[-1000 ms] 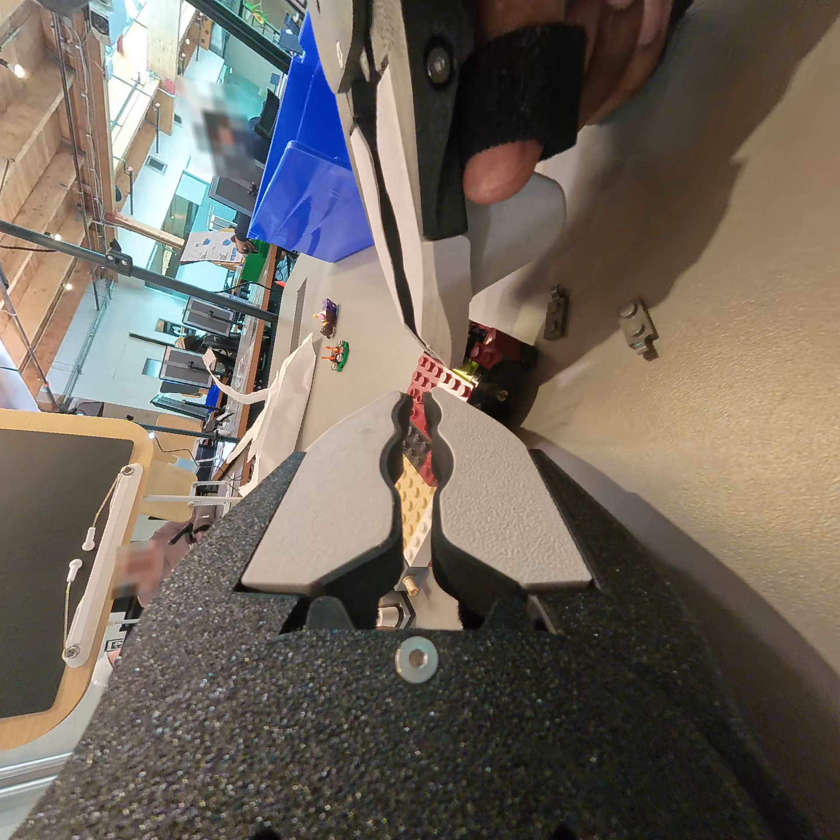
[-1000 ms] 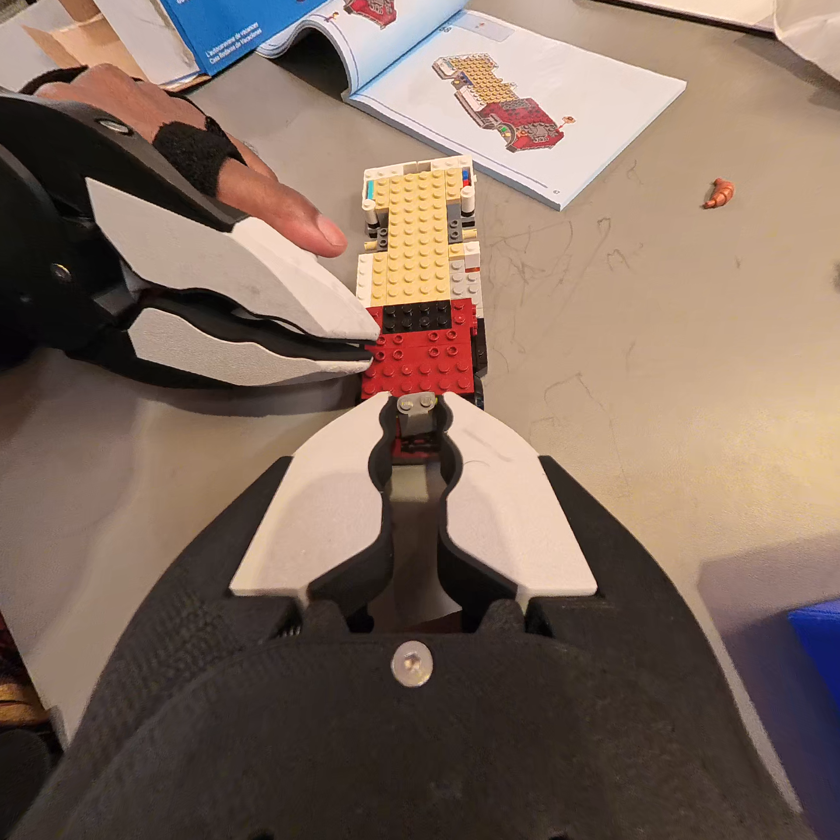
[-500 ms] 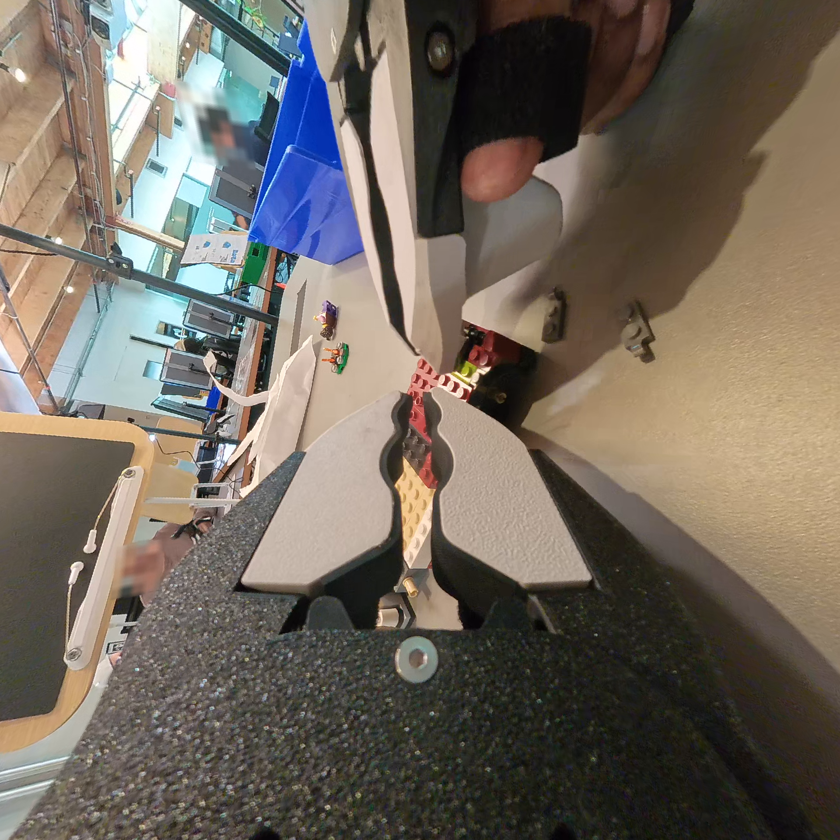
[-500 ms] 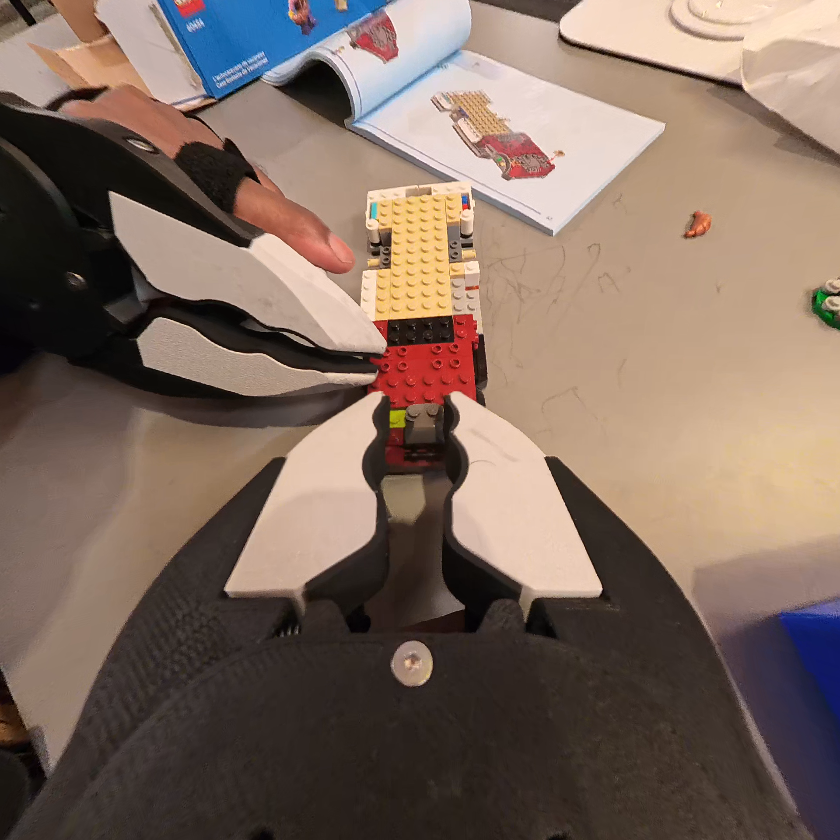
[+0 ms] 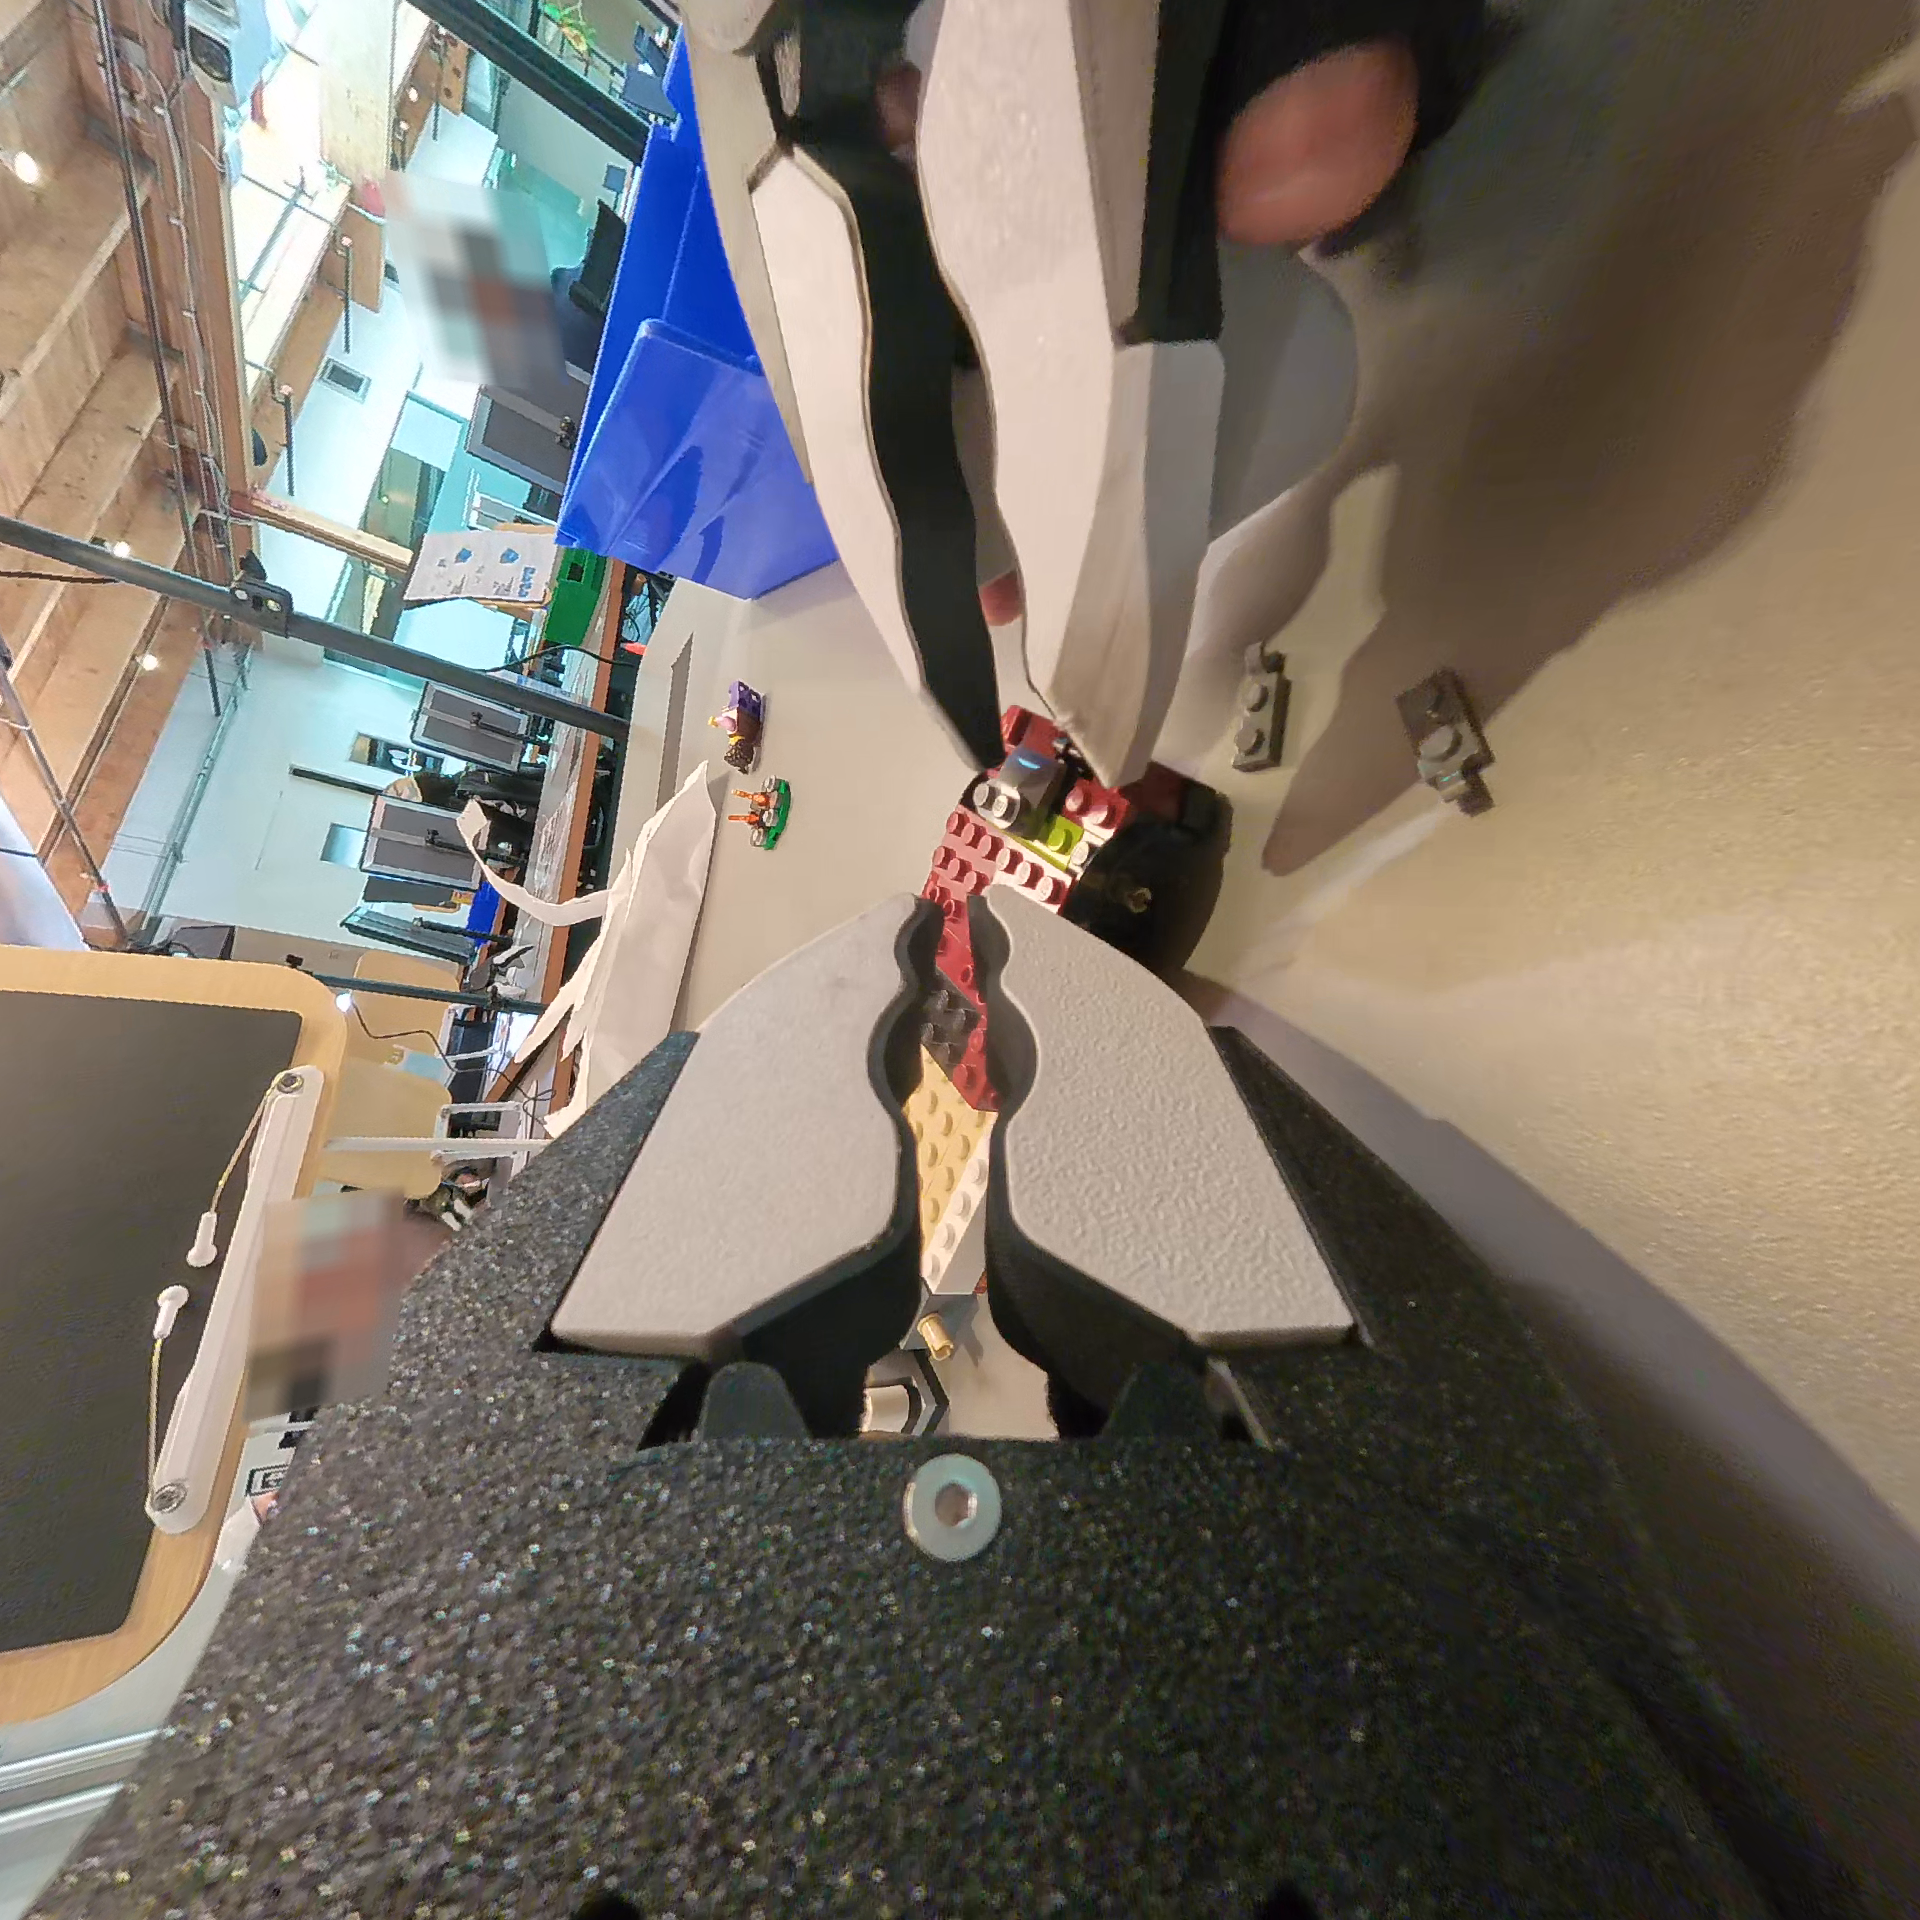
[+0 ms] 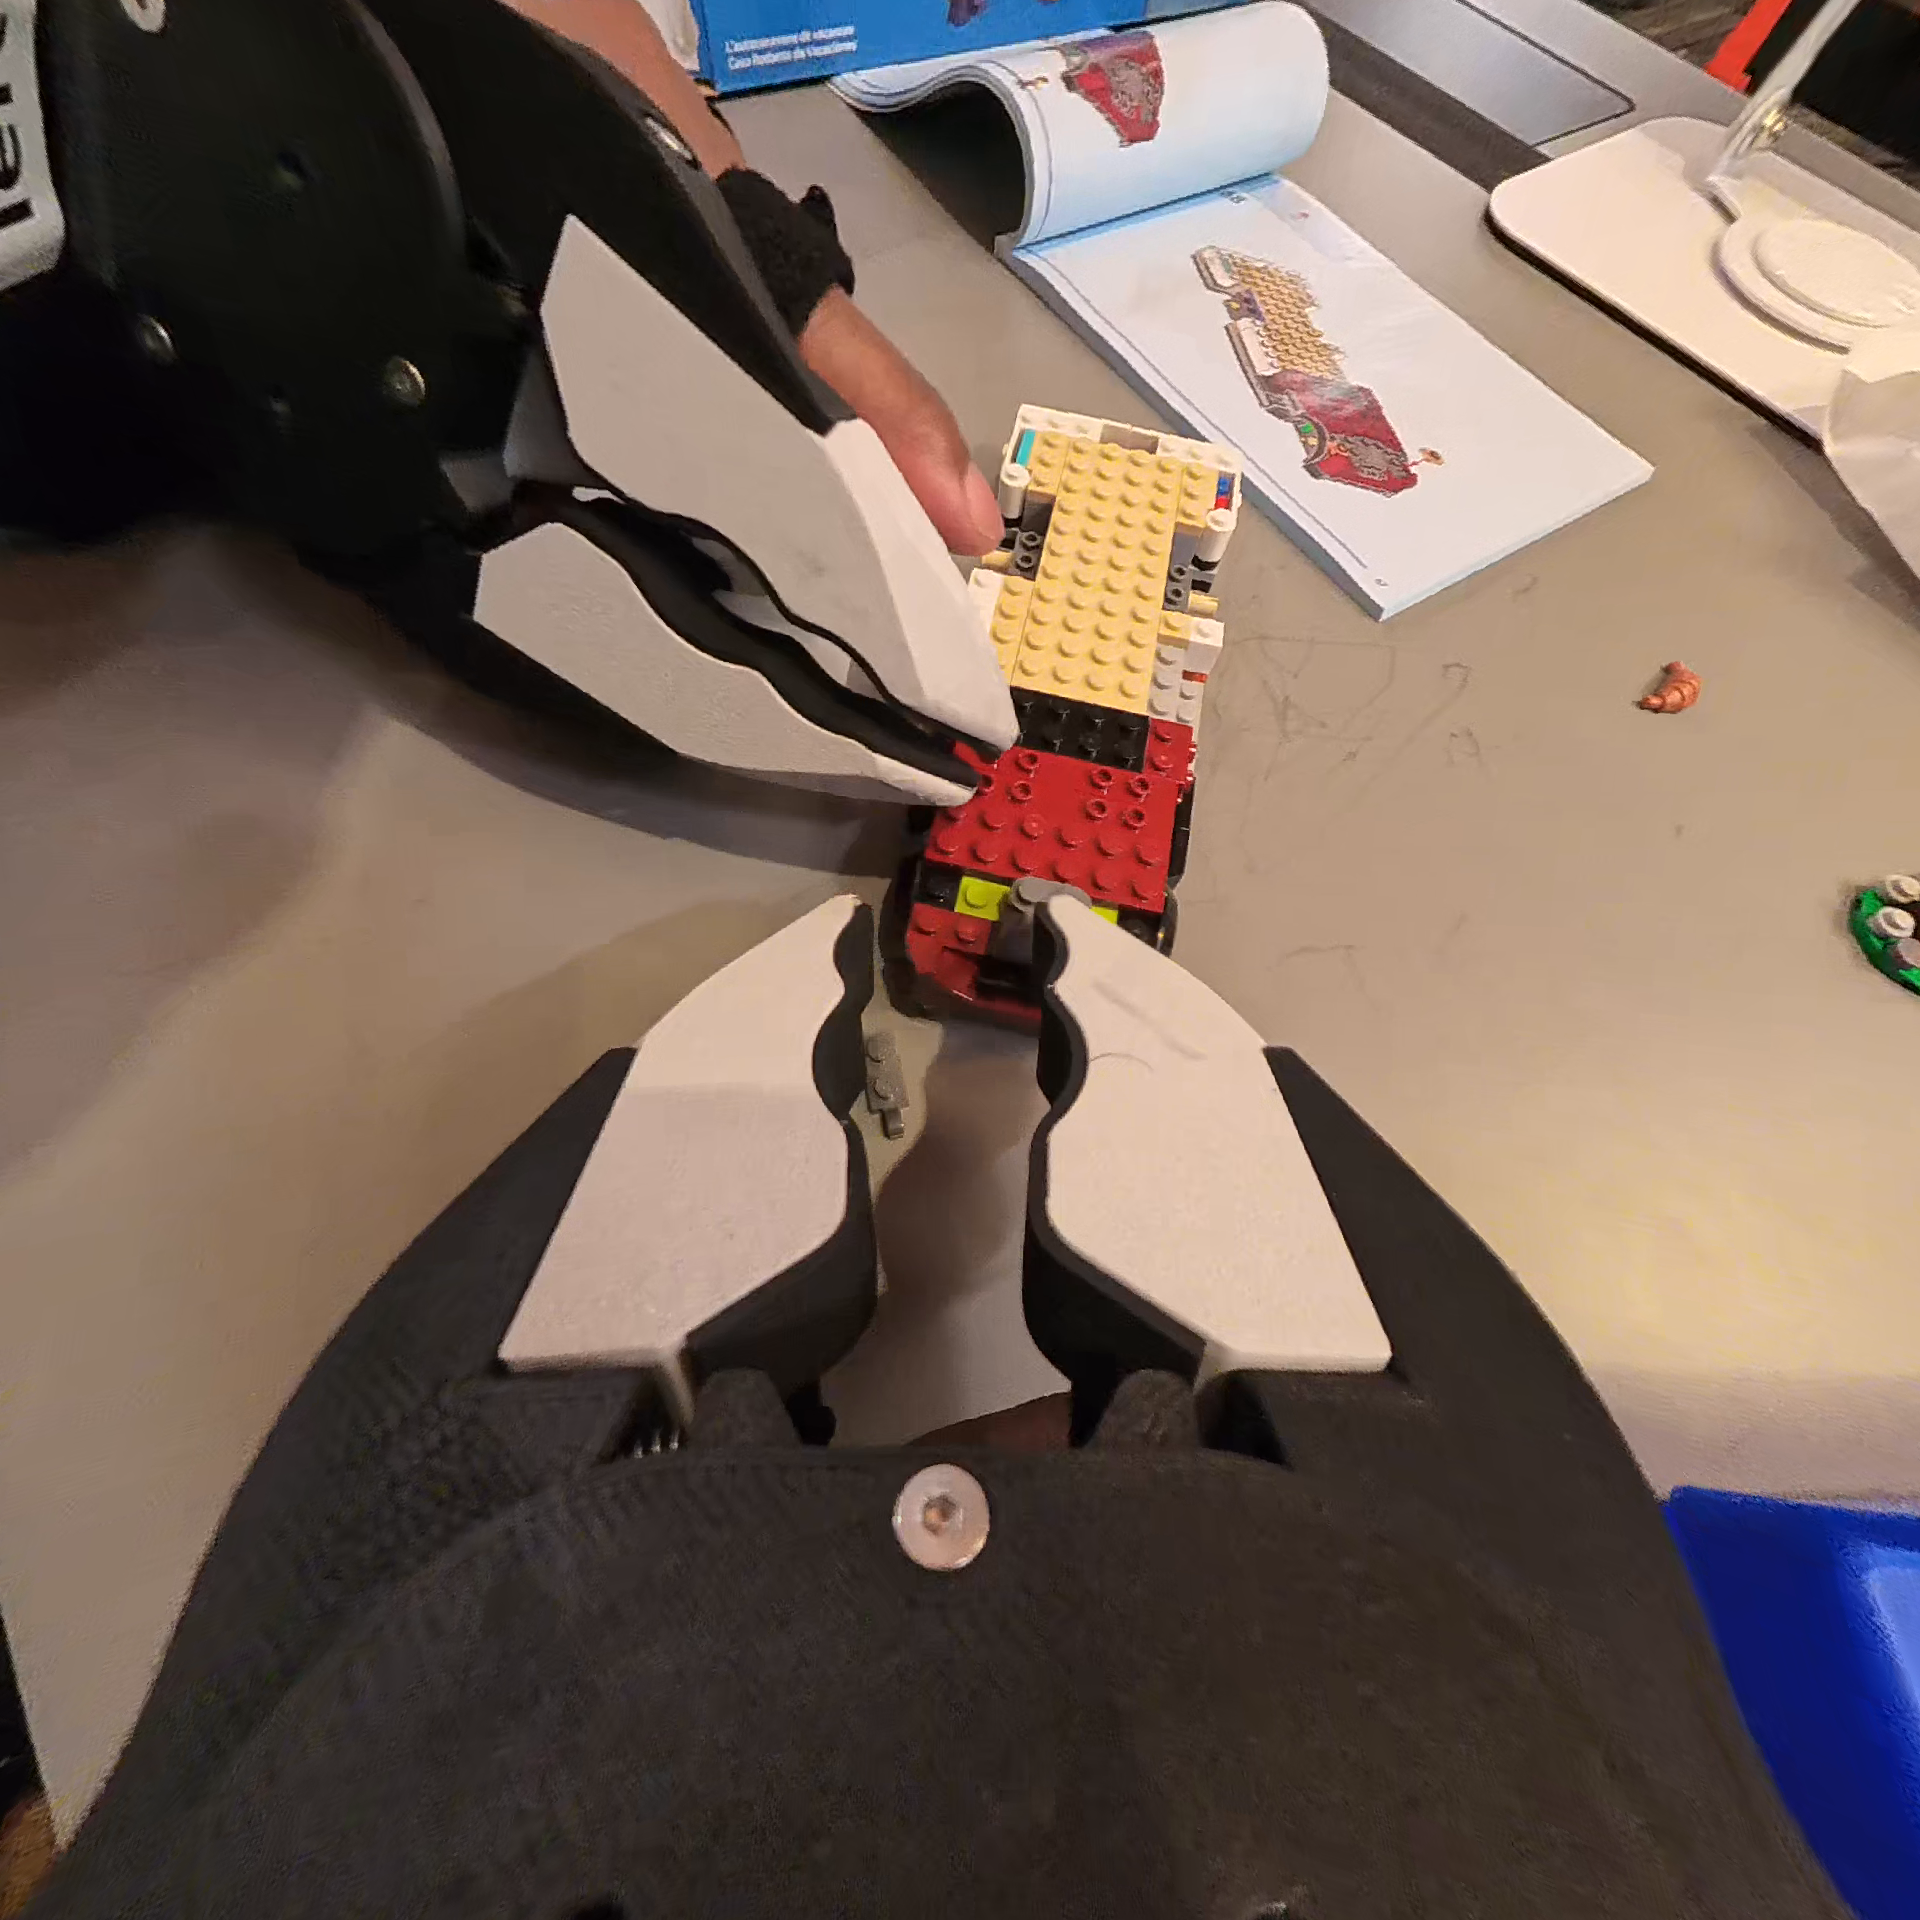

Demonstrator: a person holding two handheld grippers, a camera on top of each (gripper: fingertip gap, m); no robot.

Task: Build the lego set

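A toy truck made of little studded bricks sits on the grey tabletop. Its front part is dark red, then comes a black strip, and the long back part is tan with white and grey bits on the sides. A lime green brick shows at the red end, with a small grey piece beside it.

The left gripper is clenched on the side edge of the red plate, so it has hold of the truck. The right gripper is spread open at the truck's red end. One of its fingers is next to the small grey piece, but nothing is squeezed between them.

A small flat grey brick lies loose on the tabletop between the right gripper's fingers.

Farther back an open booklet shows a drawing of the same truck. A blue box with writing stands behind it. A tiny orange piece and a green round piece lie off to the side, and a blue bin is at the near corner.
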